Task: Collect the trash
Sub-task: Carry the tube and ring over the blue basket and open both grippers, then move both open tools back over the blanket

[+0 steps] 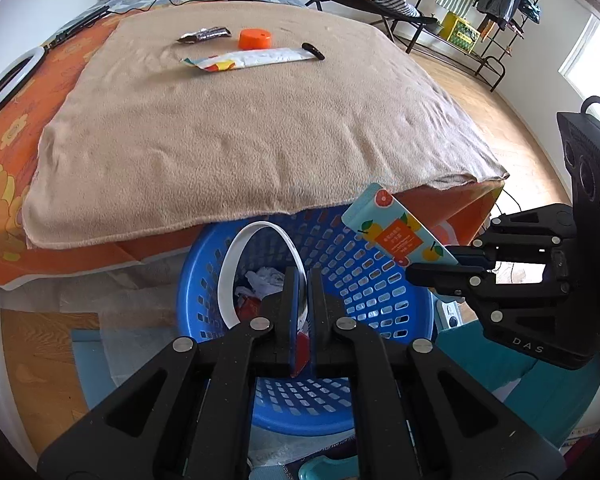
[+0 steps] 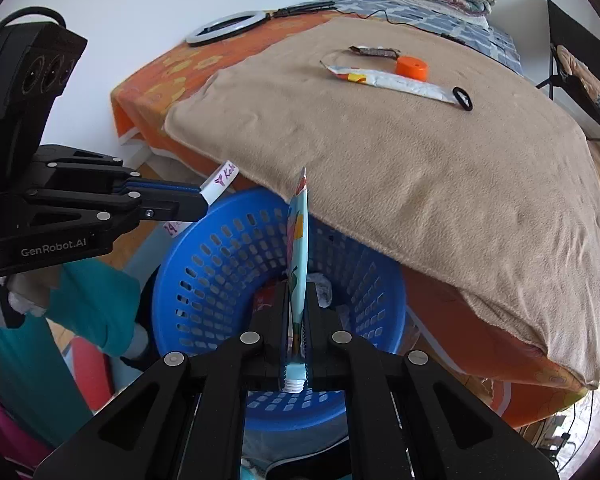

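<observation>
Now both grippers hang over the blue basket [image 1: 364, 280], which sits on the floor half tucked under the edge of the bed, and each one is ready to let its load fall.

To do this drop well, I would first bring each piece over the middle of the basket, clear of the tan blanket [image 1: 228, 128] that overhangs the far rim, and tip the fingers downward so nothing catches. Then spread the jaws fully and wait for the piece to fall free before pulling away. The band looks springy, so it may bounce off the rim; lower it close to the rubbish already inside.

The right gripper [image 2: 298, 312] is pinching a flattened tube [image 2: 298, 240], pale blue with orange fruit printed on it. Its threaded neck sits uncapped at the back of the jaws, and its crimped end points up and forward above the basket.

The left gripper [image 1: 302, 300] is pressed onto a white band [image 1: 236, 264], a stiff curled strip with purple lettering, which arcs over the basket's inside.

Inside the basket lie crumpled white paper [image 1: 262, 278] and something red. On the blanket, well apart from the basket, a long wrapper [image 1: 252, 58], a dark wrapper [image 1: 204, 35], an orange cap [image 1: 255, 38] and a small black piece [image 1: 313, 50] are not yet collected.
</observation>
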Action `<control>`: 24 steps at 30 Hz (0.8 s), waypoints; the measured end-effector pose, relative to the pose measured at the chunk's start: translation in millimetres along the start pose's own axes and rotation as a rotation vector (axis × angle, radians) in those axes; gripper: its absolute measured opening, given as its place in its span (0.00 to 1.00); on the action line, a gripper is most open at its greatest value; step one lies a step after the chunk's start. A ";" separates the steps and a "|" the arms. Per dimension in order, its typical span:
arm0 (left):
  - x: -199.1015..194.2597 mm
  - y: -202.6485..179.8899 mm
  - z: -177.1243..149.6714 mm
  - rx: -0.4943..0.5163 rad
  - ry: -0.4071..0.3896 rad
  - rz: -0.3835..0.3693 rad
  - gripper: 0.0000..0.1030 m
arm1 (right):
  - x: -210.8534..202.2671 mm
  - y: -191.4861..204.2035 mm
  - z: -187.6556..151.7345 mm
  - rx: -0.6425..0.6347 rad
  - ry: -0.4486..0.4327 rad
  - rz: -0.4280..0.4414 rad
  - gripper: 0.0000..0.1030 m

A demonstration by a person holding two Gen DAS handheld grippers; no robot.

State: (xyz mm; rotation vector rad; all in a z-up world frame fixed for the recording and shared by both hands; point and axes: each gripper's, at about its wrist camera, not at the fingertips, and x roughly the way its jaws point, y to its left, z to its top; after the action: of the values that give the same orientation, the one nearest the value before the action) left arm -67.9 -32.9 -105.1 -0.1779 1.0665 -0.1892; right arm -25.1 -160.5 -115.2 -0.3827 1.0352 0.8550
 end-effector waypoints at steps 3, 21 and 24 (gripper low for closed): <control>7.4 3.3 -6.0 -0.016 0.025 -0.003 0.02 | 8.7 6.6 -7.8 -0.015 0.022 0.001 0.05; 33.0 10.3 -15.5 -0.037 0.111 0.025 0.09 | 45.6 -1.4 -23.6 0.003 0.124 -0.010 0.17; 32.6 11.8 -15.3 -0.042 0.103 0.034 0.29 | 45.7 -2.6 -23.1 0.012 0.117 -0.016 0.48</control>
State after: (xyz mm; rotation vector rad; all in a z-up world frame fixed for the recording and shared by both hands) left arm -65.3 -30.1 -142.9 -0.1891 1.1755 -0.1463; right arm -25.9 -157.2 -166.4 -0.4344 1.1432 0.8190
